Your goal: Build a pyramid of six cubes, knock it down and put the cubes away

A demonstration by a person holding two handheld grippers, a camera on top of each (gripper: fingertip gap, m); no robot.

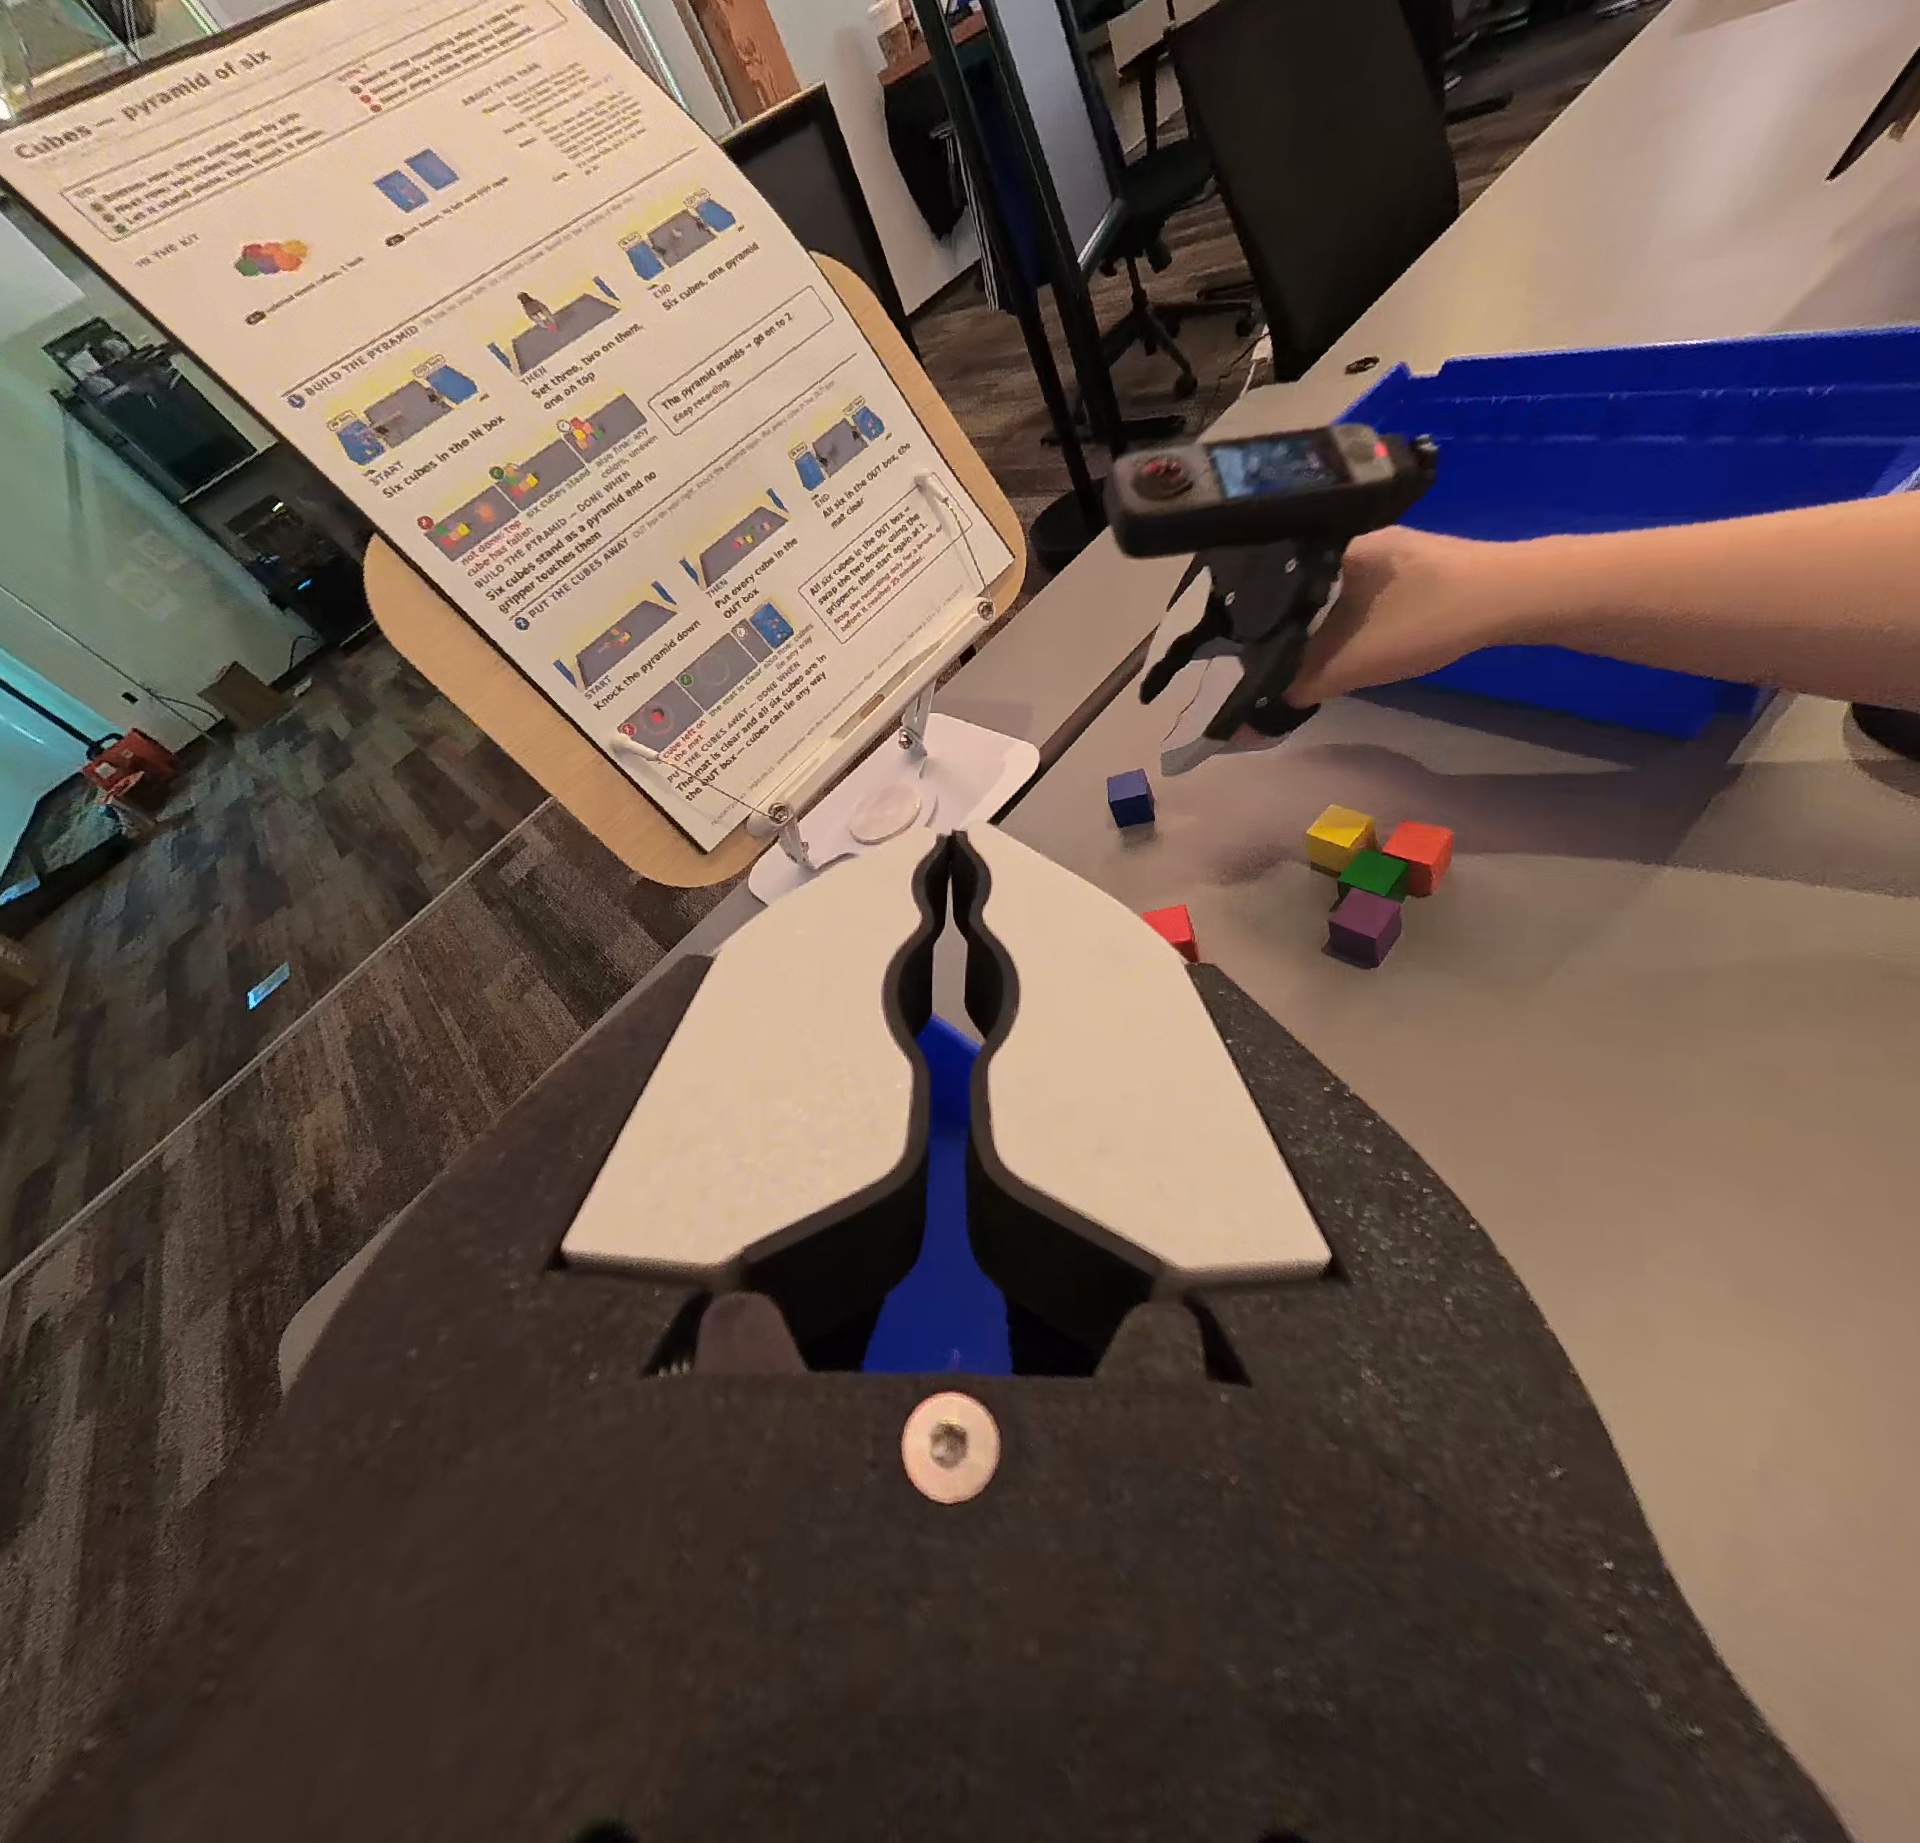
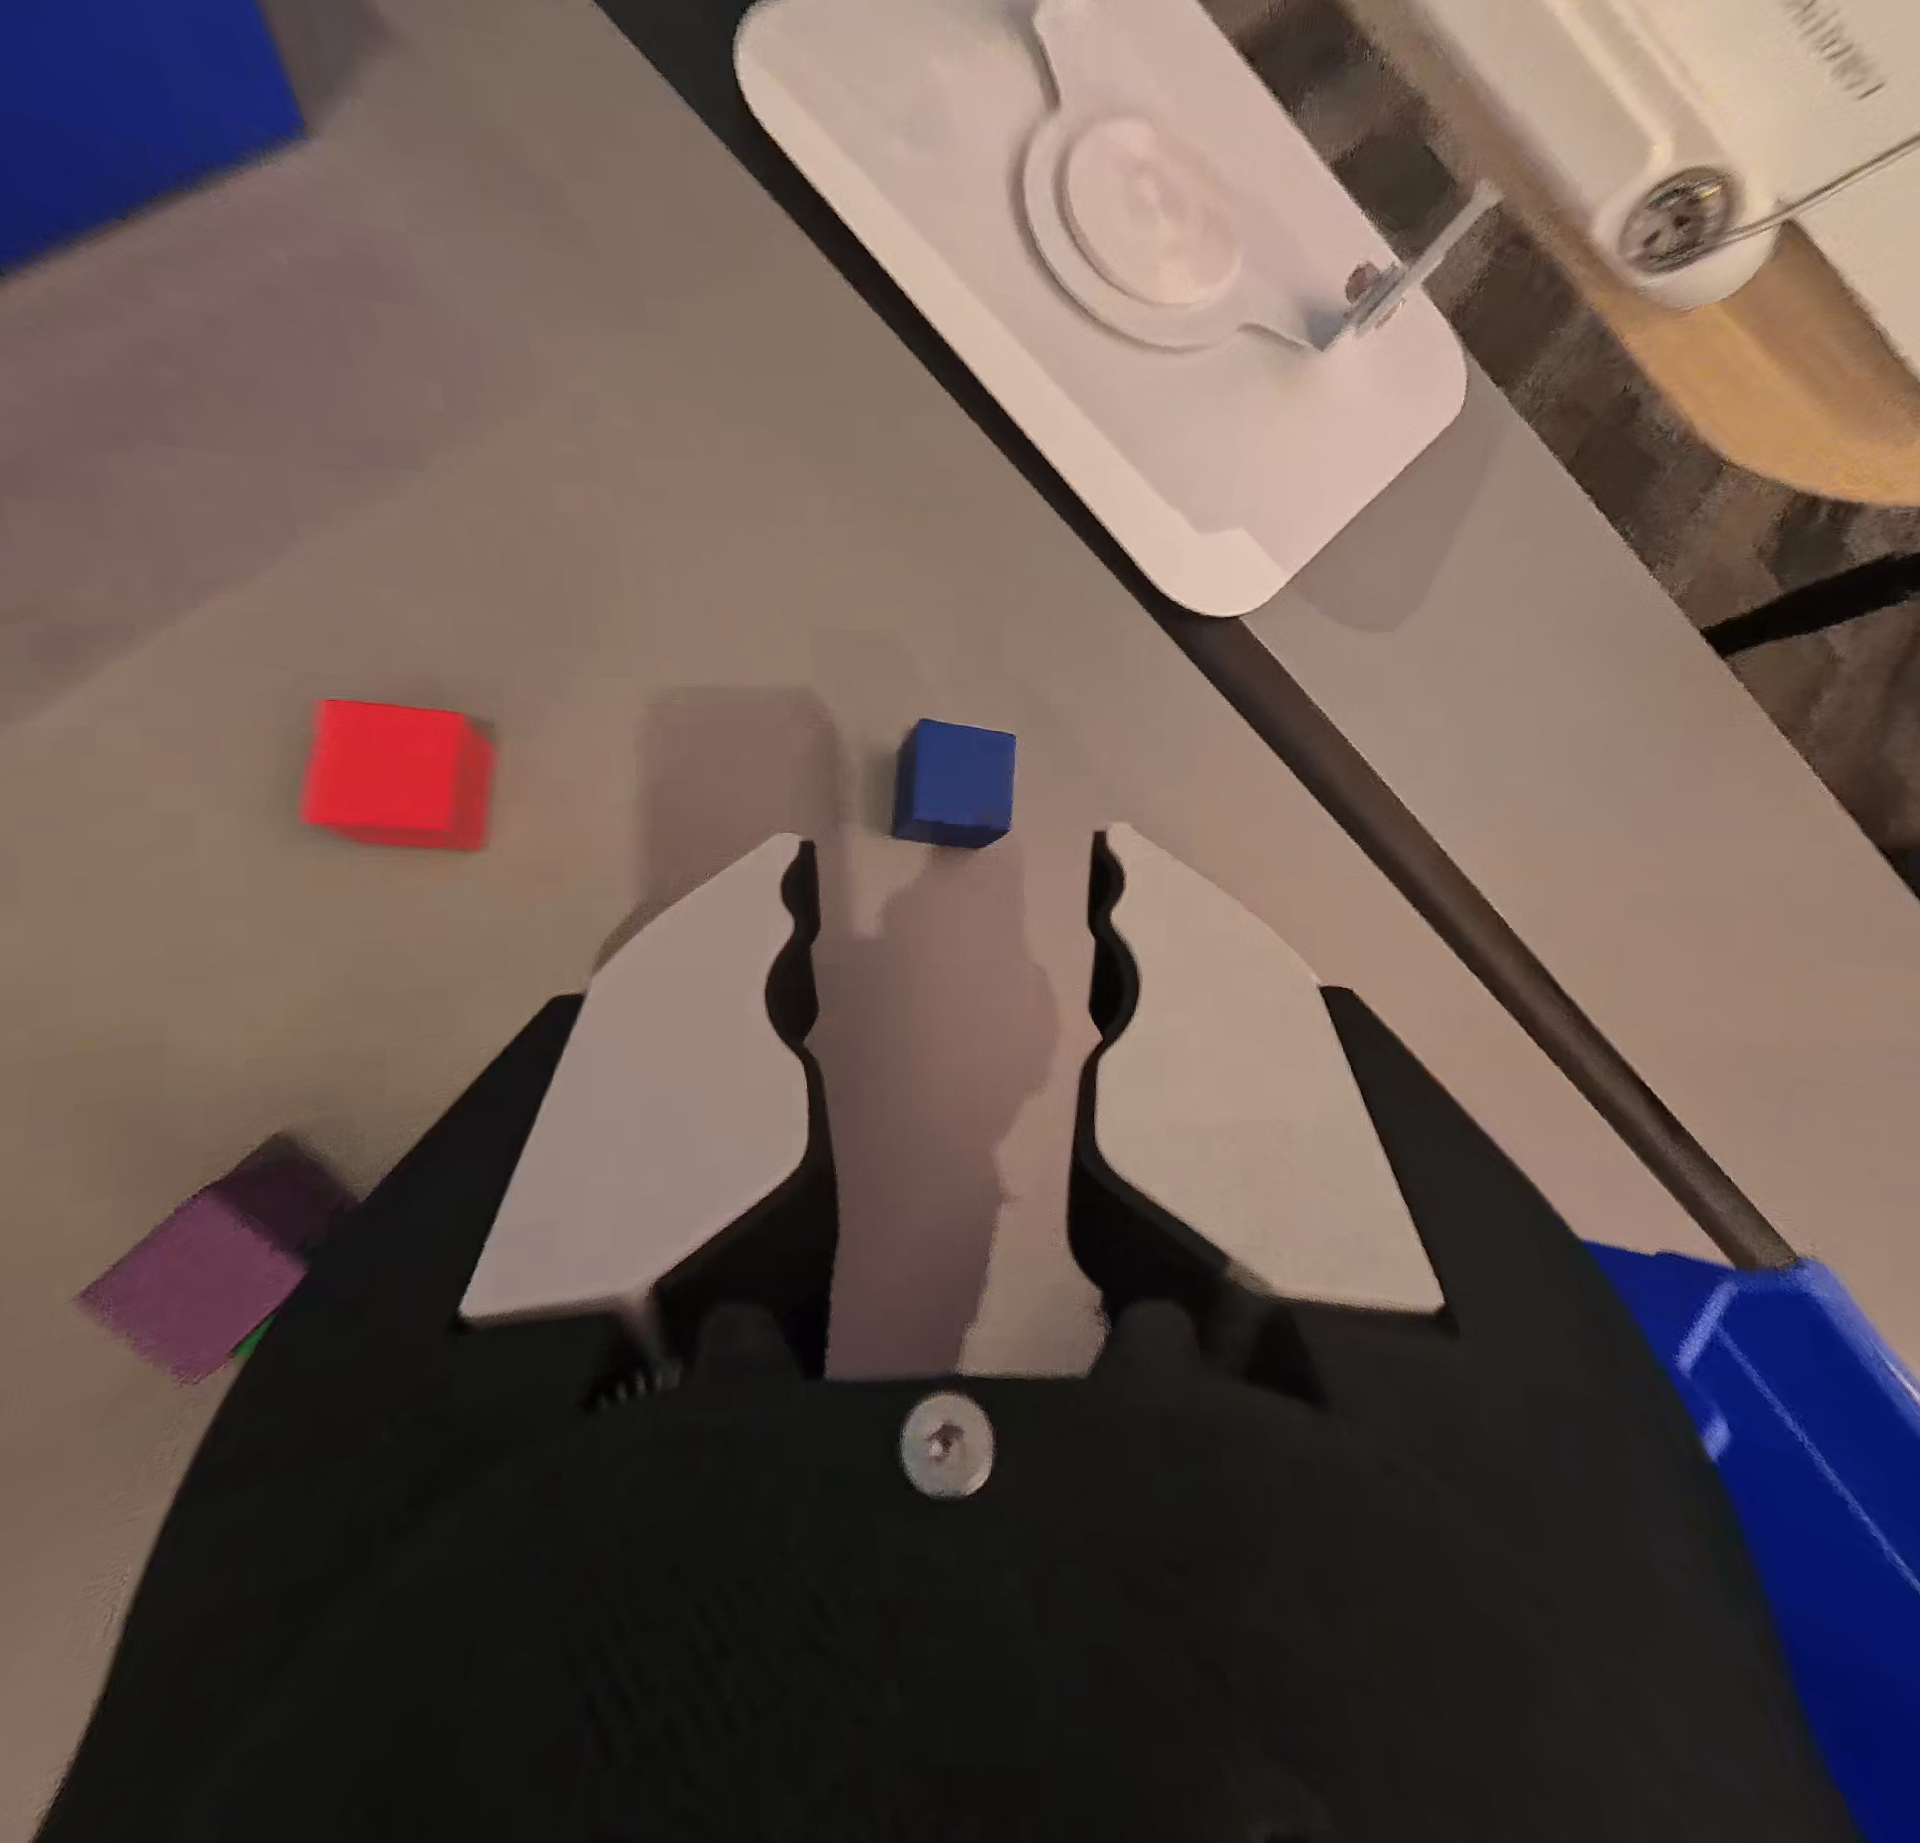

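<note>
Several small cubes lie scattered on the grey table (image 1: 1558, 1118). In the left wrist view they are a blue cube (image 1: 1130, 796), a red cube (image 1: 1172, 929), and a touching cluster of yellow (image 1: 1338, 835), orange-red (image 1: 1420, 853), green (image 1: 1374, 874) and purple (image 1: 1363, 926) cubes. My left gripper (image 1: 951, 843) is shut and empty, raised above the table's left edge. My right gripper (image 2: 951, 843) is open, with the blue cube (image 2: 954, 780) just beyond its tips. The red cube (image 2: 395, 773) and the purple cube (image 2: 208, 1263) lie to its left. The right gripper also shows in the left wrist view (image 1: 1195, 723), held by a hand.
A blue bin (image 1: 1662, 443) stands at the back right behind the hand. Another blue bin (image 2: 1787, 1378) lies under my left gripper at the table edge. An instruction board (image 1: 499, 359) on a white stand base (image 2: 1101, 235) stands at the table's edge near the blue cube. Spacing between my two grippers at the tips: around 35 cm.
</note>
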